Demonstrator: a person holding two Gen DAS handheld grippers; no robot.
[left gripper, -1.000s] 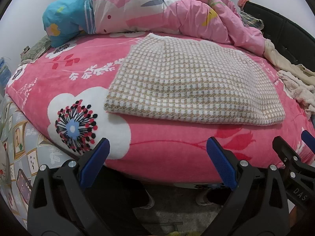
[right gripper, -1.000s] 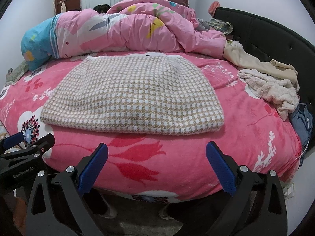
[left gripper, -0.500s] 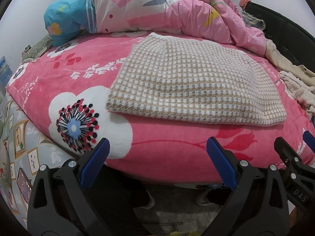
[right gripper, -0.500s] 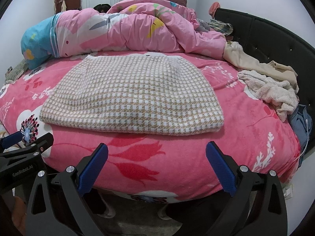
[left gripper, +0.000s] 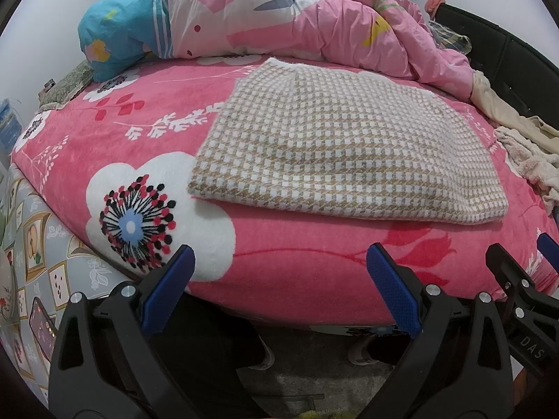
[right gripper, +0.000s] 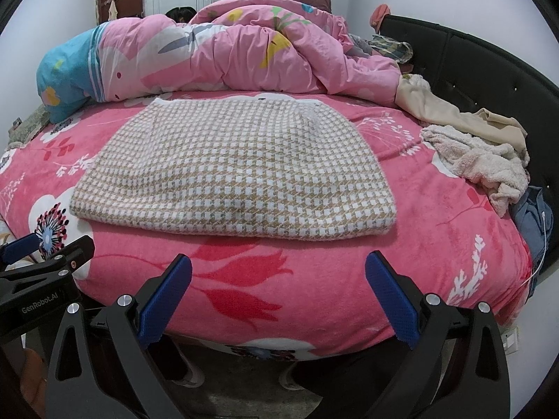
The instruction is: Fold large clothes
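I see one folded checked garment (left gripper: 346, 143) lying flat near the front edge of the pink bed (left gripper: 300, 265). My two claws, left gripper (left gripper: 279, 289) and right gripper (right gripper: 277, 293), hang spread and empty off that edge.

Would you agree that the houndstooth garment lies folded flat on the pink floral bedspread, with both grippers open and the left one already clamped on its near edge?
Not quite: the left gripper holds nothing. The left wrist view shows it open, short of the houndstooth garment. The garment does lie folded on the pink bedspread, and the right gripper is open too.
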